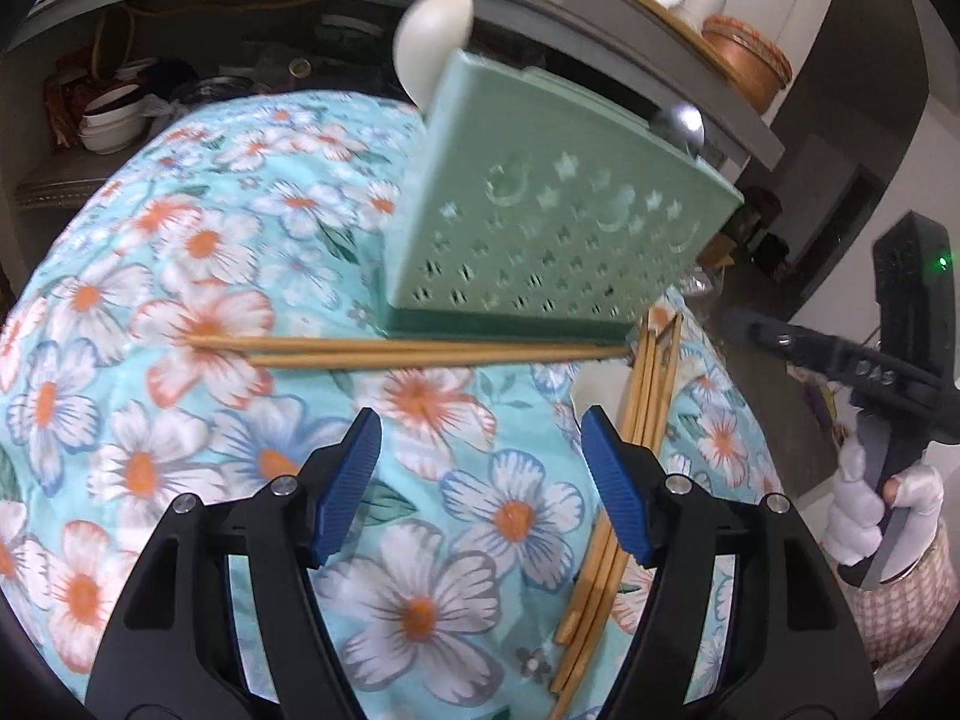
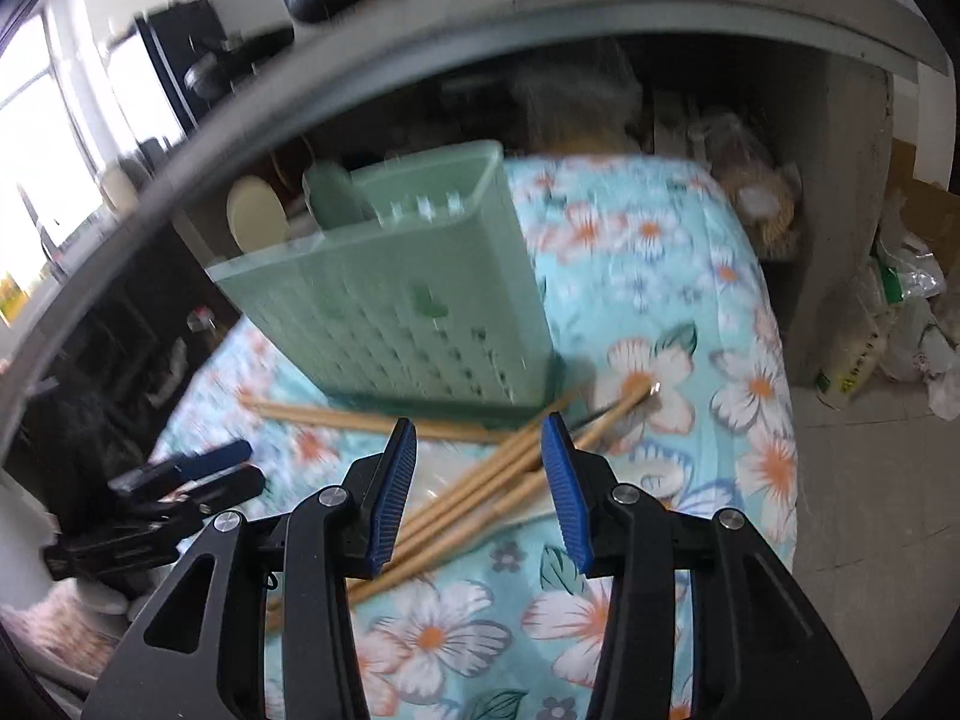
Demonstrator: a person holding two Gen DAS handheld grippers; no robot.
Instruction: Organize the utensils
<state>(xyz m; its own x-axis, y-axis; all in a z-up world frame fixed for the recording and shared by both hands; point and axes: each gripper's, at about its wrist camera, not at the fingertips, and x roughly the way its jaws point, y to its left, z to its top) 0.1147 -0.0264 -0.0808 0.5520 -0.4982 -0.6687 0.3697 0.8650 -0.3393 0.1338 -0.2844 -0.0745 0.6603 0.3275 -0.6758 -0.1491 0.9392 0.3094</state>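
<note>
— Left gripper (image 1: 480, 480)?
— Hung with jaws apart and empty over the flowered cloth (image 1: 180, 276) on the worktop. Ahead of it, a pair of chopsticks (image 1: 390, 353) lying crosswise, long axis side to side, tips touching the foot of the green utensil holder (image 1: 540, 228).
— And further right?
— A bundle of chopsticks (image 1: 630, 432) running lengthwise, just beside the left gripper's right finger, far ends near the holder's corner.
— Right gripper (image 2: 477, 483)?
— Also spread and empty, poised directly over that bundle (image 2: 480, 492), sticks passing slantwise between its fingers. Judged nearer, so likely the one to close; jaws would want turning square across the sticks' long axis
</note>
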